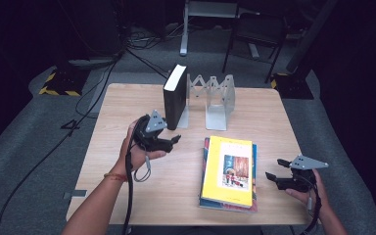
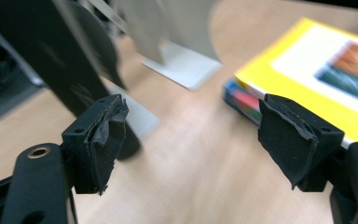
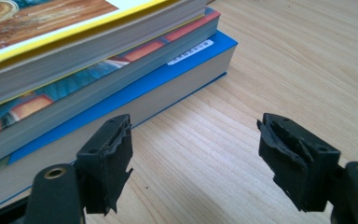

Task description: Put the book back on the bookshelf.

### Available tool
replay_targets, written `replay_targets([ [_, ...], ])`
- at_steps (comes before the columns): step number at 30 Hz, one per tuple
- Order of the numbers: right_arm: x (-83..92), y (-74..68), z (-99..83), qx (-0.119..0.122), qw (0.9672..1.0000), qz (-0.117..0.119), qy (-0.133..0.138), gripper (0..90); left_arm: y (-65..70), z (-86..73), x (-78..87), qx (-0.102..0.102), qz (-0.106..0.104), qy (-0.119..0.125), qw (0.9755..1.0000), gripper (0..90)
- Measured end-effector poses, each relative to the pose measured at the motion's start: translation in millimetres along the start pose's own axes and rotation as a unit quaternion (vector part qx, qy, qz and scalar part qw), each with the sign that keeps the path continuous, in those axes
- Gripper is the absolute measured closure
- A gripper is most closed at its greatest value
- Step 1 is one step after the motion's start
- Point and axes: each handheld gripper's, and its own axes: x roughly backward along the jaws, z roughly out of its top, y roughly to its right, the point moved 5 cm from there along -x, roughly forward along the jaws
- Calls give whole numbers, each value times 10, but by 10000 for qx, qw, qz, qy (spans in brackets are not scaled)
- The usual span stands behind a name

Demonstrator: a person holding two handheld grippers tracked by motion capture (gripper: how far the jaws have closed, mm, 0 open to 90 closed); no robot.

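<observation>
Right hand-held gripper [image 3: 196,163] view reveals the stack's blue bottom book [image 3: 135,86] (three books) — jaws apart.

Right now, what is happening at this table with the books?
A person holds a tool in each hand over a wooden table. One black book stands upright in the metal book rack. A stack of books, yellow one on top, lies flat nearby. The left tool is open and empty between the black book and the stack. The right tool waits open beside the stack, touching nothing.
</observation>
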Motion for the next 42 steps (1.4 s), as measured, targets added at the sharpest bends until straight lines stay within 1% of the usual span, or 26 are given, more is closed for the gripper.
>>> replay_targets([
  [1,8,-6,11,8,10000,12,28,268,50,-62,-7,-14,-129,-34,9999,228],
  [3,21,-18,29,13,10000,16,55,268,145,-189,-26,-37,-297,-117,9995,226],
  [4,21,-18,29,13,10000,16,55,268,145,-189,-26,-37,-297,-117,9995,226],
  [5,27,-24,37,26,10000,20,67,268,203,-274,-47,-72,-393,-221,9990,226],
  [6,39,-51,58,14,9999,82,102,269,291,-411,-86,-97,-530,-376,9978,218],
  [7,41,-63,69,32,9999,97,114,269,291,-411,-86,-97,-530,-376,9978,216],
  [9,48,-76,80,46,9999,102,117,269,369,-544,-127,-122,-668,-531,9963,216],
  [10,62,-104,107,84,9998,122,141,272,437,-656,-159,-172,-778,-660,9946,211],
  [11,70,-116,116,99,9998,130,141,273,473,-714,-172,-182,-833,-731,9937,211],
  [12,82,-137,130,113,9997,169,161,275,509,-768,-185,-188,-871,-813,9927,212],
  [14,104,-190,159,158,9993,268,205,285,569,-864,-205,-241,-833,-946,9917,211],
  [16,121,-261,187,191,9986,437,212,294,628,-941,-211,-194,-949,-1002,9902,213],
  [18,132,-345,219,259,9977,587,226,298,680,-1006,-217,-252,-982,-1082,9889,216],
  [19,135,-390,235,301,9973,634,215,298,702,-1033,-218,-287,-995,-1100,9885,218],
  [21,142,-477,272,430,9964,695,232,301,748,-1083,-224,-183,-1086,-1094,9879,220],
  [23,163,-549,313,479,9954,775,285,301,792,-1132,-235,-136,-1156,-1121,9869,220],
  [25,171,-620,336,485,9944,892,279,301,819,-1183,-259,-94,-1102,-1245,9860,223],
  [27,148,-687,334,513,9936,988,195,301,828,-1204,-264,-72,-1085,-1201,9868,208],
  [28,131,-721,327,494,9929,1071,132,301,828,-1204,-264,-72,-1085,-1201,9868,209],
  [31,106,-777,313,415,9914,1239,52,298,818,-1210,-287,-88,-1097,-1073,9881,200],
  [34,87,-796,308,347,9914,1259,-24,289,825,-1211,-311,-70,-1103,-969,9891,186],
  [36,57,-805,305,255,9912,1290,-112,277,824,-1198,-332,-63,-1103,-969,9891,180],
  [38,27,-801,312,168,9908,1339,-134,267,823,-1178,-361,-73,-1086,-976,9893,175],
  [40,-27,-805,319,17,9892,1449,-219,245,825,-1162,-382,-72,-1069,-985,9894,174],
  [42,-66,-812,327,-48,9880,1519,-264,223,831,-1150,-391,-67,-1077,-1019,9889,175],
])
